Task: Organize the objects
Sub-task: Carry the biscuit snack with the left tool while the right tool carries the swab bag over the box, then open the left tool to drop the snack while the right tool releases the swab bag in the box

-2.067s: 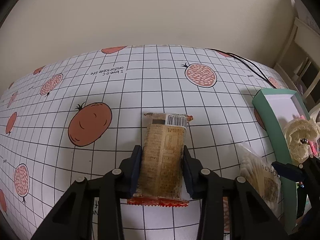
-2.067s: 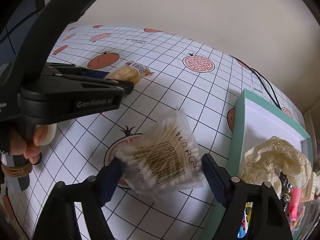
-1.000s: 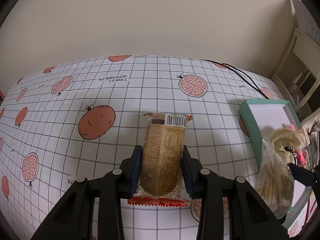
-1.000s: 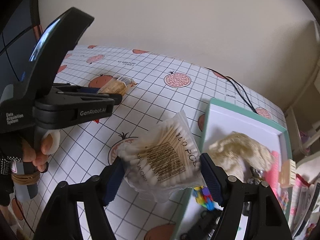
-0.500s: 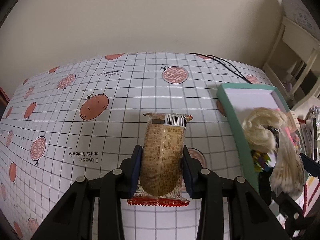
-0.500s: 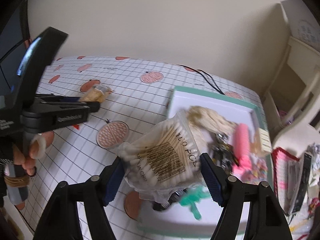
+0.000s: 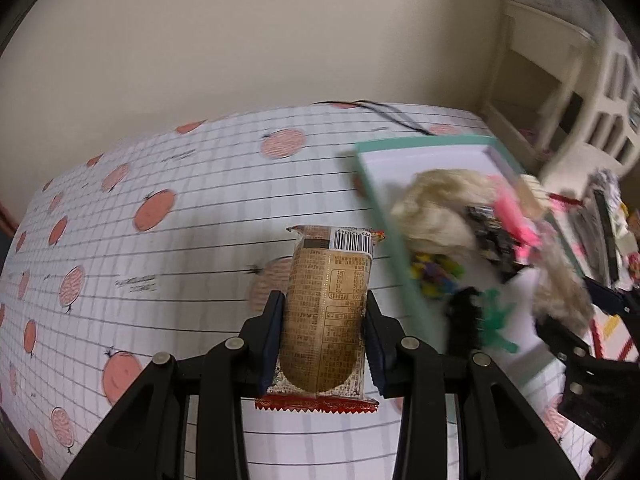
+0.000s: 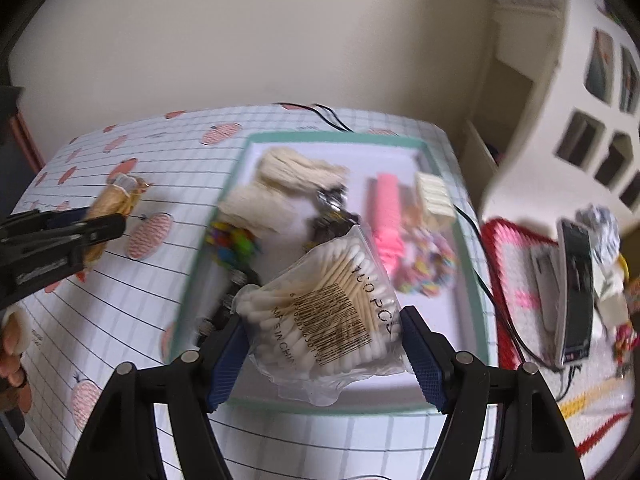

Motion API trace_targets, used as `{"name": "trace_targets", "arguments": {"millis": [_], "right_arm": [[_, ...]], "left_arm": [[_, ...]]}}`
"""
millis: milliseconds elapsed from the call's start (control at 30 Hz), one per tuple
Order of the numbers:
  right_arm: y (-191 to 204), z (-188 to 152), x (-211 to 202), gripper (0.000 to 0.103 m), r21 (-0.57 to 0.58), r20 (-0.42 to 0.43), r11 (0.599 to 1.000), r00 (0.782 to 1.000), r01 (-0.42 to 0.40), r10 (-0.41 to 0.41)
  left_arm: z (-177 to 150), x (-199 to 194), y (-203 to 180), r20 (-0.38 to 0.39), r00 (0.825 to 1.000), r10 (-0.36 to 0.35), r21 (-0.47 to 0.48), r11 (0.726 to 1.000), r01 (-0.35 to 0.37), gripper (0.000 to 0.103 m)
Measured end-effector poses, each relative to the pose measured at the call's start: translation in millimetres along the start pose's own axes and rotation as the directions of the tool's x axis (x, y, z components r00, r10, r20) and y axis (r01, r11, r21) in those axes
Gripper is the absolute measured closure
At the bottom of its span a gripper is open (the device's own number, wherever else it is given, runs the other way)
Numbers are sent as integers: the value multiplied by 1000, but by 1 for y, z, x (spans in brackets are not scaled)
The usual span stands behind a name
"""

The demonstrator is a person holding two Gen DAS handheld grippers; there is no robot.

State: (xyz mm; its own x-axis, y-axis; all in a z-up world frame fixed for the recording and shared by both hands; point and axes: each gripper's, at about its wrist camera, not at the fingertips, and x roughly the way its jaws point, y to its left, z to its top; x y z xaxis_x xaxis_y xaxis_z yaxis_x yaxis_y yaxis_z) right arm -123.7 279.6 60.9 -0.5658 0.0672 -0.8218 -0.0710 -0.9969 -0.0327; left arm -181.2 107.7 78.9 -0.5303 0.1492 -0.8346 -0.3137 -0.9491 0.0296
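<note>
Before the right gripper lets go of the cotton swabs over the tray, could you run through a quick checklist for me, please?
1. Right gripper clamps the cotton swab bag: ok.
2. Bag is above the teal tray, inside its rim: ok.
3. Free spot beneath the bag: cannot tell, the bag hides it.
4. Left gripper holds the snack pack securely: ok.
5. Snack pack is over the tray: not ok, it is over the tablecloth.

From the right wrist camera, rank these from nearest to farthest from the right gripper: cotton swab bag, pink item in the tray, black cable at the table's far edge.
1. Cotton swab bag: held in the right gripper.
2. Pink item: in the tray, middle right.
3. Black cable: beyond the tray, by the wall.
</note>
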Motion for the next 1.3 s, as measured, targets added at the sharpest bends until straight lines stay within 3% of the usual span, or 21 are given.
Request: {"name": "trace_targets", "arguments": {"millis": [267,600,1033,1300], "right_arm": [[-33,-12,8,27,64,-22,998,999,26,-25],[-57,-22,14,27,117,-41,992,998,42,-38],[-53,-25,13,27,94,-30,994,998,57,-54],[-55,-27,11,25,101,-19,994,999,41,-40]], "left_arm": [[2,-10,-64,32,998,-50,137,990,45,64],[-4,6,-117,-36,995,-93,195,976,98,64],[-14,20,-123,-72,993,-89,180,978,101,64],[-12,16,-118,-68,992,-104,174,978,114,55]]}}
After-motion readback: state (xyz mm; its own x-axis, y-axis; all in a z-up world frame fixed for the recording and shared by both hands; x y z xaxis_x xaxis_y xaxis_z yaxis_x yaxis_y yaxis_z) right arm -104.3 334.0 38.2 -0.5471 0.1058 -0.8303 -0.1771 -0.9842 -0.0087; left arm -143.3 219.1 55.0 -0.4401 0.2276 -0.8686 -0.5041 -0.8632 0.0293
